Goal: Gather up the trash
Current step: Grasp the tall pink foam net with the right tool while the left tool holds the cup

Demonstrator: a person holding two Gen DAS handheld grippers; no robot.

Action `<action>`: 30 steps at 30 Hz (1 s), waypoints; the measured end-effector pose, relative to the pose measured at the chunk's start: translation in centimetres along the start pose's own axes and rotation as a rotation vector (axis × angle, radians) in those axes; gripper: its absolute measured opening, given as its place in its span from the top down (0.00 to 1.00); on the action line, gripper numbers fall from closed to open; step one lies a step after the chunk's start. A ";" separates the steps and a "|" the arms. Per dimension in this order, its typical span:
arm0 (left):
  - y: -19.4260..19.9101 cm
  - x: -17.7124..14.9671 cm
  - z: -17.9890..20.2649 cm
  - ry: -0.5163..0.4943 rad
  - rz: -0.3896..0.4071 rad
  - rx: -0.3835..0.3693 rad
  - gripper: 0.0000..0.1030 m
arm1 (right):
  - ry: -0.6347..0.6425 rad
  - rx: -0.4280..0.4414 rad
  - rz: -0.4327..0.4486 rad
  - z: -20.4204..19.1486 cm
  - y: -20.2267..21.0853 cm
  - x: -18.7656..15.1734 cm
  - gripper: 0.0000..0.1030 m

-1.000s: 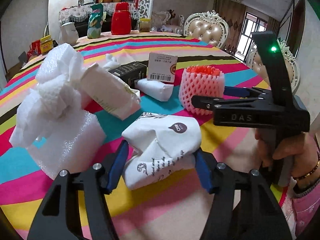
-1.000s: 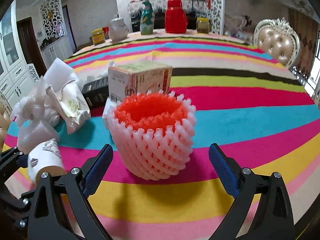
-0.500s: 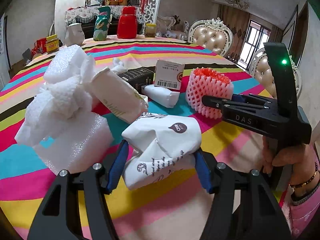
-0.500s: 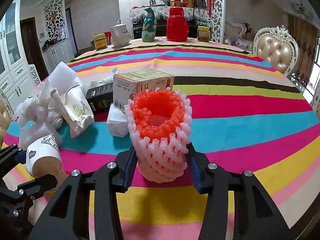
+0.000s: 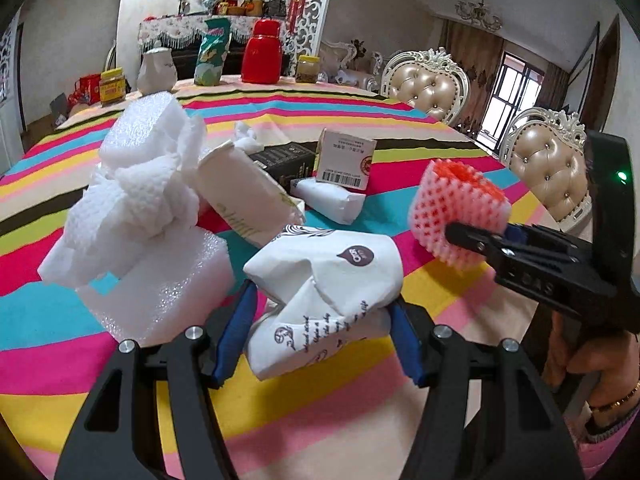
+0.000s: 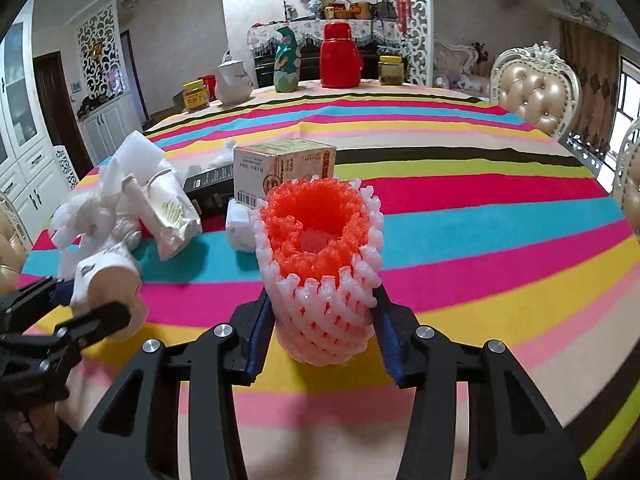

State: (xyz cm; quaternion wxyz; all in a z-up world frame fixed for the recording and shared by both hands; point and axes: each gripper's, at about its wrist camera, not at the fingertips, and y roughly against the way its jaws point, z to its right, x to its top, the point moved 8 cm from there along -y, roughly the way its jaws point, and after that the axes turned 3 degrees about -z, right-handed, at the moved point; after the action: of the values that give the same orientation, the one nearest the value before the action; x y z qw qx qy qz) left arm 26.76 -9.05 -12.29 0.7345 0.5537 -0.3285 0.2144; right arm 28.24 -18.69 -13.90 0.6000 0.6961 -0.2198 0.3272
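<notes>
My left gripper [image 5: 320,336] is shut on a crumpled white paper cup [image 5: 324,276] with dark print, held above the striped tablecloth [image 5: 360,420]. My right gripper [image 6: 322,342] is shut on a pink and orange foam fruit net [image 6: 320,276], lifted off the cloth; it also shows in the left wrist view [image 5: 456,212]. The cup and left gripper show in the right wrist view [image 6: 108,280]. More trash lies on the table: white foam pieces [image 5: 136,216], a crumpled paper bag [image 5: 244,196], a white wrapper [image 5: 332,200], a small carton [image 5: 346,158] and a black box [image 5: 280,160].
At the table's far edge stand a red jug [image 5: 262,54], a green bag [image 5: 212,52], a white teapot [image 5: 157,68] and jars [image 5: 307,68]. Padded chairs [image 5: 428,88] stand to the right. A white cabinet [image 6: 24,152] is at the left.
My right gripper has closed on the foam net and lifted it off the cloth. My left gripper has kept hold of the paper cup and risen slightly.
</notes>
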 end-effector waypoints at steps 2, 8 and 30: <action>0.3 0.1 0.3 -0.015 0.016 0.003 0.40 | -0.011 -0.010 0.007 0.2 0.9 -0.7 0.55; 1.4 0.2 1.2 -0.062 0.067 0.008 0.40 | -0.054 -0.008 0.032 0.8 3.1 -1.9 0.55; 5.4 0.3 6.1 -0.187 0.248 -0.049 0.40 | -0.141 -0.039 0.100 4.6 9.2 -6.0 0.55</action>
State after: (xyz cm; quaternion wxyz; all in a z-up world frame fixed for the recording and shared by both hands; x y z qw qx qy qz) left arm 21.76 -13.26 -7.43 0.6817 0.5086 -0.4665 0.2428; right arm 18.53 -25.44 -12.19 0.5793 0.6938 -0.3023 0.3027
